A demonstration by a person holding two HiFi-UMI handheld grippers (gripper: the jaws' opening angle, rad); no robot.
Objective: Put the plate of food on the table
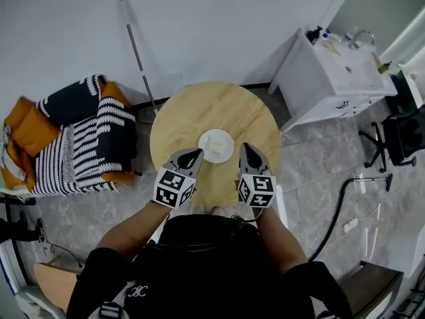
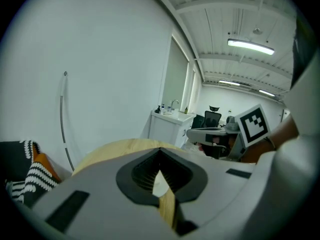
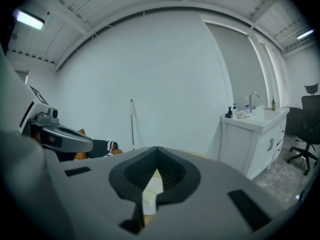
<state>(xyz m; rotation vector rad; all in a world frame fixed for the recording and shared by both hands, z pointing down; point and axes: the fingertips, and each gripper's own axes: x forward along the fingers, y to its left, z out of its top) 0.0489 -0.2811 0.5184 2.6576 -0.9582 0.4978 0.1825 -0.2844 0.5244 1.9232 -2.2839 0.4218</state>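
A white plate [image 1: 216,145] with pale pieces of food rests near the middle of the round wooden table [image 1: 179,125]. My left gripper [image 1: 197,153] hovers just left of the plate's near edge, jaws together and holding nothing. On the other side my right gripper [image 1: 244,147] is also shut and empty, apart from the plate. In the left gripper view the closed jaws [image 2: 160,150] fill the lower frame, and a sliver of plate [image 2: 159,184] shows through the gap. The right gripper view likewise shows closed jaws [image 3: 157,149] with a strip of plate [image 3: 150,191] behind them.
An armchair [image 1: 73,138] with striped and orange cushions stands left of the table. A white sink cabinet [image 1: 332,78] with bottles is at the right rear, and a black office chair [image 1: 398,138] beyond it. A thin pole [image 1: 136,52] leans on the wall. A cable [image 1: 339,211] lies on the floor.
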